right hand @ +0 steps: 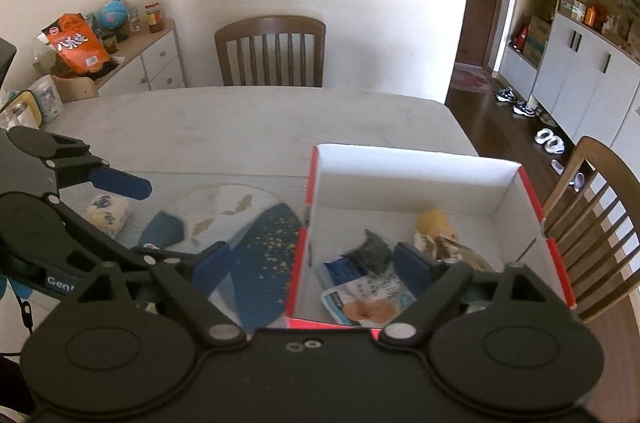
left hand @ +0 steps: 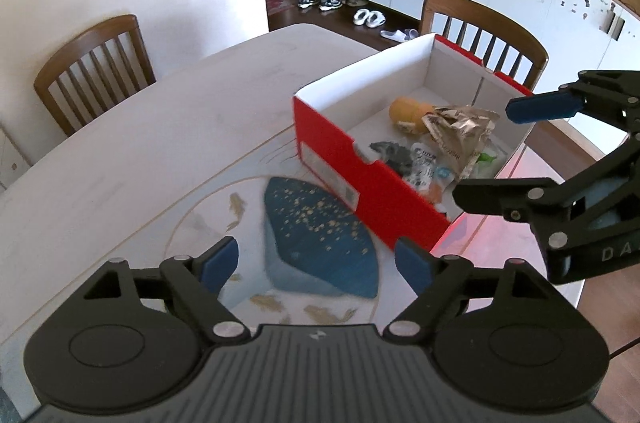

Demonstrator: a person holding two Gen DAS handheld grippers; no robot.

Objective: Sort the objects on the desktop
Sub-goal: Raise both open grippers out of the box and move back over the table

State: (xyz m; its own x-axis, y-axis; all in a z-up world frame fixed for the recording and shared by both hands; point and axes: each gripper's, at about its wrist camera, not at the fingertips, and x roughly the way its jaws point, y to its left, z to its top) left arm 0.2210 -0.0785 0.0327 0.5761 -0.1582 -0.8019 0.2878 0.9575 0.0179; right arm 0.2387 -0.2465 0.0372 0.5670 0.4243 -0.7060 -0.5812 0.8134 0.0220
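A red shoebox (left hand: 352,175) with white inside walls stands on the table; it also shows in the right wrist view (right hand: 412,163). In it lie a yellow toy (left hand: 408,111), a crumpled silver wrapper (left hand: 460,131), a dark grey object (left hand: 392,153) and a blue-white snack packet (right hand: 360,293). My left gripper (left hand: 316,267) is open and empty above the blue patch of the mat. My right gripper (right hand: 312,263) is open and empty over the box's near left corner; it also shows in the left wrist view (left hand: 492,151). A small yellow-white packet (right hand: 108,213) lies on the table at the left.
The table mat (left hand: 320,247) has a blue shape with gold specks and fish drawings. Wooden chairs (left hand: 92,75) stand around the table. A side cabinet (right hand: 132,59) holds an orange bag and jars. The table's edge runs just right of the box.
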